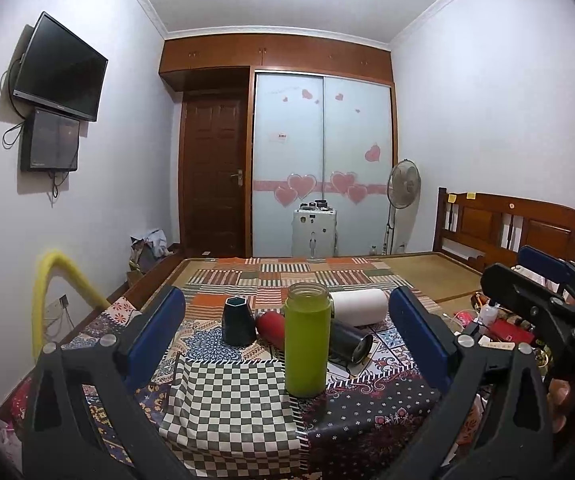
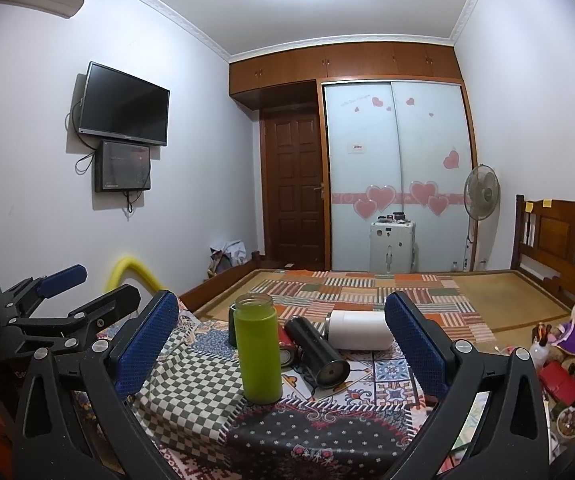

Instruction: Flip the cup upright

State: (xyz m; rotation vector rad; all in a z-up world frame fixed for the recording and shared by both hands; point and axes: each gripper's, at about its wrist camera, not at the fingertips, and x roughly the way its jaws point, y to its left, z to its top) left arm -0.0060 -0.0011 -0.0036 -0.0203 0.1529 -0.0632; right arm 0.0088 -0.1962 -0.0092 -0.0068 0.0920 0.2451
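Note:
A green bottle-cup stands upright with its mouth open on the patterned cloth; it also shows in the right wrist view. Behind it a black cup, a white cup and a red cup lie on their sides. A dark hexagonal cup stands mouth down; in the right wrist view it is mostly hidden behind the green one. My left gripper is open and empty, its jaws on either side of the cups, short of them. My right gripper is open and empty too.
The patchwork cloth covers a bed with a woven mat and a wooden headboard at the right. Toys and small clutter lie at the right. A yellow foam-padded rail stands at the left. The right gripper shows in the left view.

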